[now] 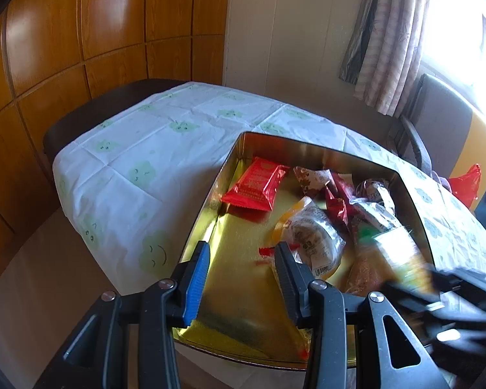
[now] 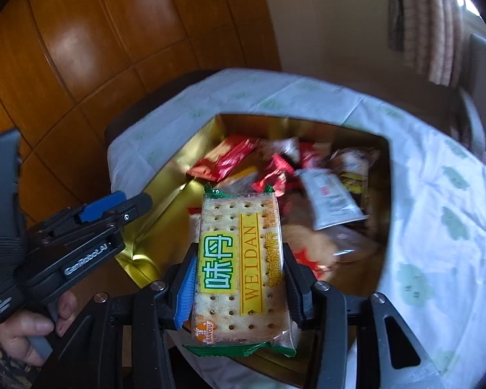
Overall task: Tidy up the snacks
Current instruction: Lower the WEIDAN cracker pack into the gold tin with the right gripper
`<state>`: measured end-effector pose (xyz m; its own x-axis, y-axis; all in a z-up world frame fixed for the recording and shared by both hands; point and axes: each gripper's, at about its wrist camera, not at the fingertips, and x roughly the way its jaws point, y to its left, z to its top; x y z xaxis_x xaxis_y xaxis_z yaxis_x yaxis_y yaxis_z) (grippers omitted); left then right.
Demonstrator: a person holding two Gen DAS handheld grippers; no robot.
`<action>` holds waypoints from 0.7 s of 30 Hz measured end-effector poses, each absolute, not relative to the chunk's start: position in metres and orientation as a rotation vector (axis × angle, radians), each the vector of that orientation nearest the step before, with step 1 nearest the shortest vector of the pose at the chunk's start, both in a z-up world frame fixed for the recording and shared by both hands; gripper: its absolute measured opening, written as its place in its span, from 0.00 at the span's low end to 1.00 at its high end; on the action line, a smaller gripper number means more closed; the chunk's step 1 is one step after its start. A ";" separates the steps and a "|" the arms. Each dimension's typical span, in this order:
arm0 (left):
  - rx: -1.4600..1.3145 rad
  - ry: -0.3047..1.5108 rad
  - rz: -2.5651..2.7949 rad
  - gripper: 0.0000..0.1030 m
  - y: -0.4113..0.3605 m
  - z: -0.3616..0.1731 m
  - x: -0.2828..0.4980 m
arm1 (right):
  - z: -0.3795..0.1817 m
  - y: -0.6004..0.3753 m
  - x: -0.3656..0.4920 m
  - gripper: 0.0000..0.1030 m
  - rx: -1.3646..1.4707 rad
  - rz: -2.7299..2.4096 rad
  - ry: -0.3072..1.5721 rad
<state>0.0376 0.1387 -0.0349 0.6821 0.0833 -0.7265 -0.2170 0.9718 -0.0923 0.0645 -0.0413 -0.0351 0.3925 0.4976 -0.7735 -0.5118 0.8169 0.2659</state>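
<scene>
A gold tin box (image 1: 230, 246) stands on the table and holds several wrapped snacks: a red packet (image 1: 256, 184), a clear-wrapped bun (image 1: 314, 236) and others. My left gripper (image 1: 243, 253) is open and empty over the box's near left part. My right gripper (image 2: 239, 259) is shut on a Weidan cracker packet (image 2: 239, 259) with green ends, held above the box (image 2: 165, 175). That packet shows blurred at the right of the left wrist view (image 1: 401, 259). The left gripper (image 2: 113, 207) also shows at the left of the right wrist view.
The table wears a white cloth (image 1: 139, 149) with green faces. Wood panelling (image 1: 81, 32) lies behind and left. A chair (image 1: 437, 123) and curtain (image 1: 388, 39) stand at the right, with a red bag (image 1: 466, 184) by the chair.
</scene>
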 end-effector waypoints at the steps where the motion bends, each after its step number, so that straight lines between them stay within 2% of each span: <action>1: -0.176 0.809 0.168 0.41 0.139 -0.036 0.038 | -0.042 -0.038 0.067 0.47 -0.007 0.651 1.002; 11: -0.178 0.816 0.165 0.41 0.136 -0.040 0.039 | -0.040 -0.047 0.041 0.47 -0.071 0.699 0.962; 18: -0.176 0.815 0.158 0.41 0.134 -0.038 0.038 | -0.053 -0.035 0.043 0.28 -0.155 0.661 0.957; 21: -0.175 0.817 0.156 0.41 0.133 -0.039 0.038 | -0.059 -0.035 0.050 0.27 -0.113 0.670 0.982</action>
<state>0.0382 0.1334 -0.0386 0.6747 0.0704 -0.7347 -0.2048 0.9742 -0.0948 0.0502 -0.0350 -0.0590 0.3736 0.4728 -0.7981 -0.5711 0.7952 0.2037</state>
